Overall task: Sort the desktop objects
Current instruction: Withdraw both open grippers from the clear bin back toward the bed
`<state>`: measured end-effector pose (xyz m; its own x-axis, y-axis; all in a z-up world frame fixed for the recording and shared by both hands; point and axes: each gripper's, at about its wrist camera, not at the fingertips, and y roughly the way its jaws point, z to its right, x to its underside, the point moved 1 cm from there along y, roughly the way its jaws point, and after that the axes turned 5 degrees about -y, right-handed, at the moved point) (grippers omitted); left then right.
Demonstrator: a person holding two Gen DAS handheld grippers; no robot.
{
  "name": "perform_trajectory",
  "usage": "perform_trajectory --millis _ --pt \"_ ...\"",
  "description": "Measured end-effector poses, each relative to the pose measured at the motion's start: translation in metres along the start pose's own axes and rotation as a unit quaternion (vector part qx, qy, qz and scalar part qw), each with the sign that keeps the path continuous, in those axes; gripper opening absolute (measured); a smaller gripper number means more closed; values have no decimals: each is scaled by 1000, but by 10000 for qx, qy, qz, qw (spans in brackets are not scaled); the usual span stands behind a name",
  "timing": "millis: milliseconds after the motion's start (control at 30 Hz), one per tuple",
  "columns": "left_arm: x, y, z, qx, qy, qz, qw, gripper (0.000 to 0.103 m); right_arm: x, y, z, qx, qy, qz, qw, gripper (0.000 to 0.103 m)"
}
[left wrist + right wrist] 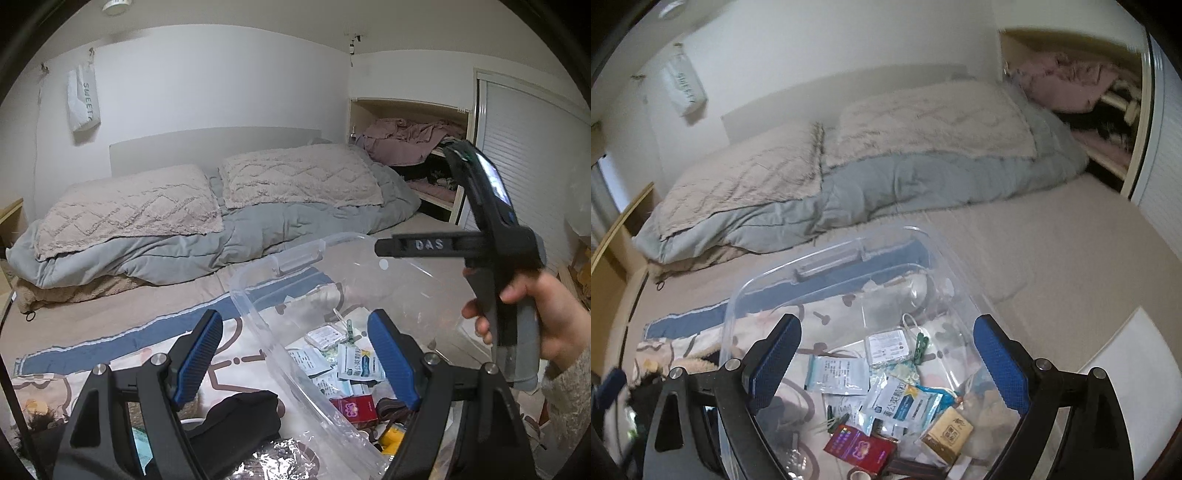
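Bedding filled the upper frame; below it a clear plastic bin (827,273) sat on the bed, holding packets, a red box (862,448) and a tan carton (947,435) at lower centre. Both the right gripper (886,363) and left gripper (295,363) had fingers spread wide, holding nothing. Best next, I judged: turn back to the loose clutter beside the bin, lower left.

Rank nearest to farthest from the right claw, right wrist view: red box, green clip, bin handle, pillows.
From the right claw, which stands open above the clear bin:
1. Red box, low in the bin between the fingers.
2. Green clip, further in, mid-bin.
3. Bin handle, on the far rim.
4. Pillows, at the head of the bed.
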<state>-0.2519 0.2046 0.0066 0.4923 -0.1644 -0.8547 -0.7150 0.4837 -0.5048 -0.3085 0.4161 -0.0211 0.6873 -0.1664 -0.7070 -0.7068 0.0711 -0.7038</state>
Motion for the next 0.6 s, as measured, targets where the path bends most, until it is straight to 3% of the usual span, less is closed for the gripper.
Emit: perform_trajectory --millis 67,367,467,600 --pt "-1 -8 2 -31 20 44 10000 81 4 -13 -4 38 -136 155 9998 103" --pt "-3 -46 13 -253 248 184 9992 82 22 -81 -22 -104 -450 772 9959 103" --pt "-3 -60 15 -301 205 288 9989 93 33 -99 -26 -223 -483 901 9945 103" --pt "-3 -78 9 -255 -7 347 9991 100 48 -122 -33 -300 -542 1105 9919 103"
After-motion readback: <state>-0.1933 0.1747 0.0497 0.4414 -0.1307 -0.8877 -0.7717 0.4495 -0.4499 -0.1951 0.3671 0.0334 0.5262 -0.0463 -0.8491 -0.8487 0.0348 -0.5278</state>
